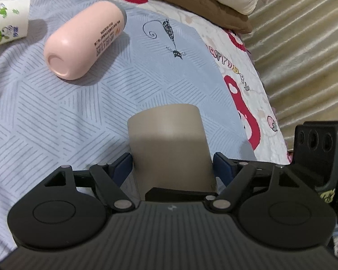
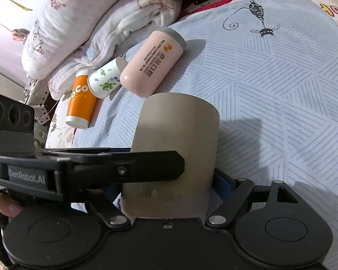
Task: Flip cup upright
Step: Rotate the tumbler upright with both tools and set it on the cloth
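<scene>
We find the taupe cup clamped between both blue pads of the left claw, above the grey striped sheet, while the right claw brackets it, contact unclear. We judge it light, rigid and smooth-walled, so a mid-wall hold suits. Legible: "GenRobot.AI" on the left claw; faint embossing on the cup unreadable.

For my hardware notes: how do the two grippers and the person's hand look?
Both grippers, left gripper and right gripper, are matte black with ribbed bodies, round side discs, silver pivot pins and blue finger pads. The left one carries a "GenRobot.AI" label. The hand wears a black glove leaving a fingertip bare.
</scene>
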`<state>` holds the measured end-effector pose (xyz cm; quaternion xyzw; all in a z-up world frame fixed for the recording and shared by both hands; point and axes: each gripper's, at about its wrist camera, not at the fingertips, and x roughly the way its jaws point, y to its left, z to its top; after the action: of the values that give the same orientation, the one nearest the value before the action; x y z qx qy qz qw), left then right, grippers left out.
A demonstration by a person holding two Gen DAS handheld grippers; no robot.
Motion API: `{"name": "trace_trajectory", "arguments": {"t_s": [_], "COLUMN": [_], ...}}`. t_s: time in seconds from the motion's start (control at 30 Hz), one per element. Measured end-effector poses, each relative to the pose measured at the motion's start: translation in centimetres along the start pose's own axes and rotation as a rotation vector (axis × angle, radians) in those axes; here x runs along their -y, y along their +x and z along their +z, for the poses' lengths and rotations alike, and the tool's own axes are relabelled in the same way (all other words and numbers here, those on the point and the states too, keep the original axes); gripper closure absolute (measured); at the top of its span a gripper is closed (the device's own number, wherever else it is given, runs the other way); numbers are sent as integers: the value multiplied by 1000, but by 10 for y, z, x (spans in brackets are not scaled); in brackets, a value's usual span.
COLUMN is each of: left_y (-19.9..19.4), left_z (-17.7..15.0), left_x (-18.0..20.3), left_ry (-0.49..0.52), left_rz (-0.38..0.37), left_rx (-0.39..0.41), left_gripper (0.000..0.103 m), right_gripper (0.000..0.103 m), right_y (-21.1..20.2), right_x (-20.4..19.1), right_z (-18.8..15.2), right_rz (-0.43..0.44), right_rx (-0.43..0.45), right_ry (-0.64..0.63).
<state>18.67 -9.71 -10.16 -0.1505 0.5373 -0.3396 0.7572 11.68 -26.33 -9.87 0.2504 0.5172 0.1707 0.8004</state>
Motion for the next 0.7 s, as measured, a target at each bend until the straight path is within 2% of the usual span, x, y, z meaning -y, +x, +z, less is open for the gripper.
{"name": "trace_trajectory", "arguments": {"t_s": [0.13, 0.3, 0.57, 0.7], "left_y": [-16, -35, -61, -74], "left_z": [-10, -20, -38, -49], "left_x": [1, 0, -1, -4], "left_ry": [39, 142, 259, 315], "left_rz": [32, 55, 129, 177], "left_rx": [38, 84, 176, 258], "left_gripper": [26, 26, 26, 28], "right_gripper": [18, 18, 18, 18], "right_y": [3, 7, 18, 28], "right_x": [-11, -37, -75, -92], "right_z": [-5, -13, -30, -39], "right_rz": [11, -14, -74, -119], "right_rx": [2, 30, 126, 197], "right_ry": [-52, -220, -469, -582]}}
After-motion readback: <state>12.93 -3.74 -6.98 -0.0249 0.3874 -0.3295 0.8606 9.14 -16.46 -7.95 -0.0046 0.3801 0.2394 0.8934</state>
